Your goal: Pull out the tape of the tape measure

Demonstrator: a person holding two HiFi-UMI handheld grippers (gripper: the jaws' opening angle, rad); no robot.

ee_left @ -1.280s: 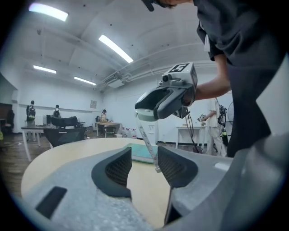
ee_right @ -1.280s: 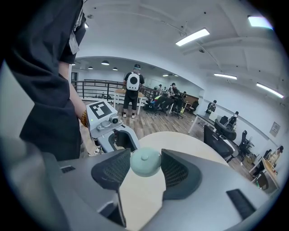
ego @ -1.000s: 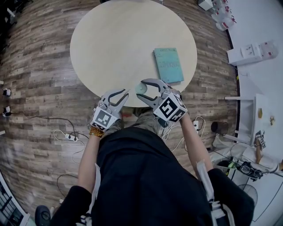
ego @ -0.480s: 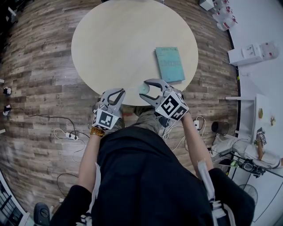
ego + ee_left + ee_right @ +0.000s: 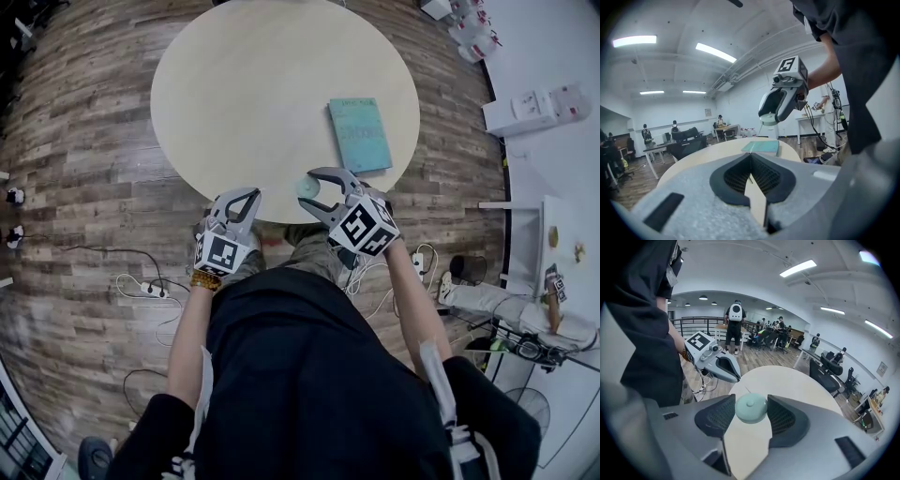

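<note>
Tape measure (image 5: pixel 751 408) is sitting clamped in my right gripper (image 5: pixel 751 404), over the table (image 5: pixel 262 84) edge. My left gripper (image 5: pixel 751 159) is clenched just beside it. I'm unable to tell whether it's pinching the tape, so it's risking pulling away empty.

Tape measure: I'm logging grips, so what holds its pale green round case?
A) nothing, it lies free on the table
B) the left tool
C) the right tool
C: the right tool has a pad pressed on each side of the tape measure.
</note>
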